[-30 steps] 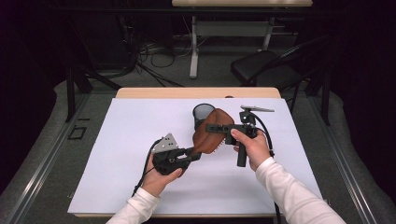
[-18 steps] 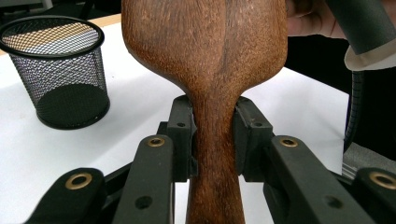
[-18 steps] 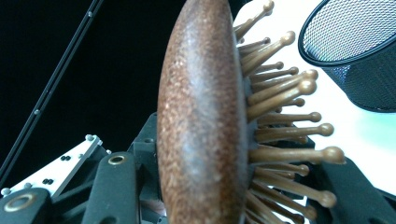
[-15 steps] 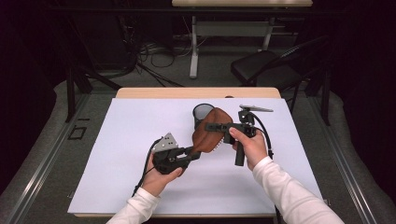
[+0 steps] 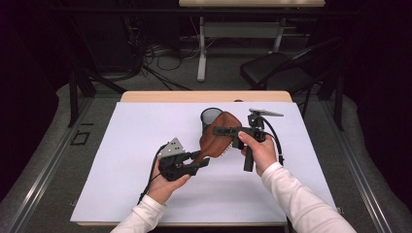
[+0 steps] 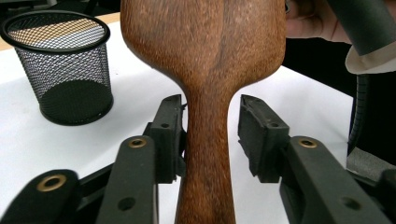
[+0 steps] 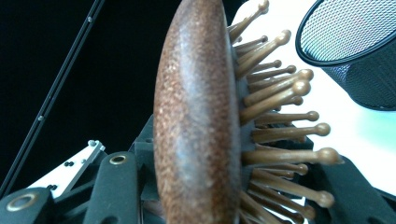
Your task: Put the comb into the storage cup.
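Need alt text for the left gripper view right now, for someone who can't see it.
A wooden hairbrush handle stands between the left tongs, which have just been opening; the right pad is clear of it. A black mesh cup sits upright on the white table behind.

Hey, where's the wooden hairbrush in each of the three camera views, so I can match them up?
High view: wooden hairbrush at table centre, between the two grippers, in front of the mesh cup.
Left gripper view: its handle runs up the middle between the fingers, head at top.
Right gripper view: its head edge-on at centre, bristles pointing right.
Shared landmark: the black mesh cup, upper left in the left gripper view, upper right in the right gripper view.
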`<state>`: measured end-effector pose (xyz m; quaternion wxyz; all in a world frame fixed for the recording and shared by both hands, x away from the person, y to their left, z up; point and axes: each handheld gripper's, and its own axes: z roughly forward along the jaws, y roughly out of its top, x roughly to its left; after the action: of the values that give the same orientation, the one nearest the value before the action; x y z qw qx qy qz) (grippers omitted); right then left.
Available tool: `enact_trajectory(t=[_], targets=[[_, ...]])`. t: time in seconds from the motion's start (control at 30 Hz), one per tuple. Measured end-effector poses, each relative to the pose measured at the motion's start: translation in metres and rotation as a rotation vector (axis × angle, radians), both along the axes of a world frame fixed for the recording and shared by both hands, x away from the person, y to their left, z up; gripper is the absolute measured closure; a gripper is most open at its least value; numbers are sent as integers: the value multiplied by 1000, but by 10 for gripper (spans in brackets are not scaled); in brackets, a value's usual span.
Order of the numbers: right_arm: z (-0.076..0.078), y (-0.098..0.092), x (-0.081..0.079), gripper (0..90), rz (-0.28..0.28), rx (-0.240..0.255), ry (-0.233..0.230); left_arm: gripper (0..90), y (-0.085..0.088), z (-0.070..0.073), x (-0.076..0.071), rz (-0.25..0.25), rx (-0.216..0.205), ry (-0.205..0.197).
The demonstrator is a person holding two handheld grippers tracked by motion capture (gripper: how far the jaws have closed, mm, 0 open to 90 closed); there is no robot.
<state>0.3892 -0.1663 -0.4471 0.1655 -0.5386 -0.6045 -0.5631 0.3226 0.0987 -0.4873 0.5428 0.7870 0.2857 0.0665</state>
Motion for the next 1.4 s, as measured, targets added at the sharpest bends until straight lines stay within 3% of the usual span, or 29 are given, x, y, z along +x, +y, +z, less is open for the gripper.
enact_trajectory(t=[0.73,0.97,1.4], targets=[[0,-11,5,475,-39,7,3,418,2,-1,4,44,-10,20],[0,-14,7,476,-43,-1,-1,378,4,-1,5,66,-6,-3],[1,-22,9,477,-66,-6,-2,312,11,2,9,95,-18,-2]])
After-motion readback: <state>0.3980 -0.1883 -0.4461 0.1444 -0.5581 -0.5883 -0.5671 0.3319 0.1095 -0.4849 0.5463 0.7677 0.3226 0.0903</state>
